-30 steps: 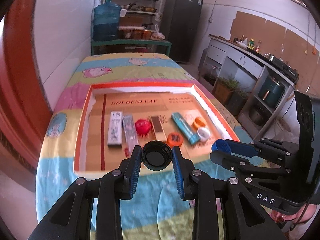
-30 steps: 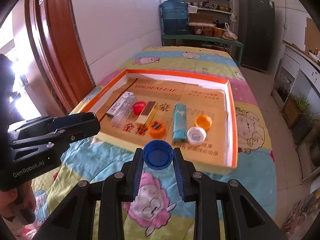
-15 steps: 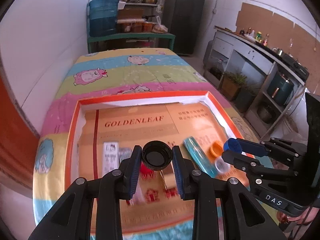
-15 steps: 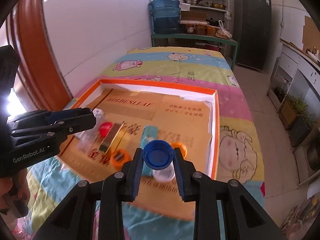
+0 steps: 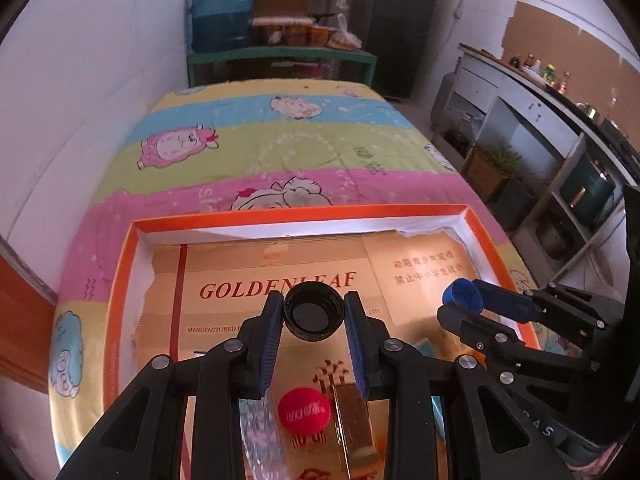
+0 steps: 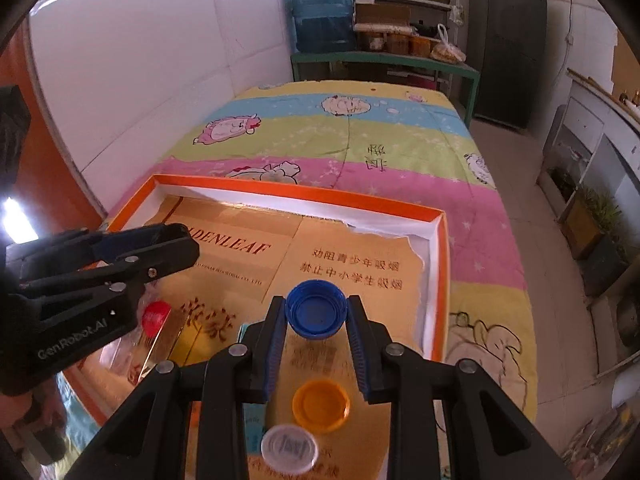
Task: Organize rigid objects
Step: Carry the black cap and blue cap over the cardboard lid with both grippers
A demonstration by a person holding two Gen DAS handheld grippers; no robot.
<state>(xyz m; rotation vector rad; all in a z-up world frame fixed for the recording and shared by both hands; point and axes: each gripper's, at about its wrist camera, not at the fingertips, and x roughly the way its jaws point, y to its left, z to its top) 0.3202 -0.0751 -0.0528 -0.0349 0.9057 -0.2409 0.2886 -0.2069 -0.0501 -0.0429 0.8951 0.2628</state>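
squarely clamped: black cap [image 5: 314, 311] (left gripper [image 5: 314, 316]).

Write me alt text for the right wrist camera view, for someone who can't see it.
The right hand-held gripper grips a blue bottle cap over an orange-rimmed box lined with gold cardboard. Below it in the box lie an orange cap and a clear cap. The left hand-held gripper reaches in from the left, above a red cap.
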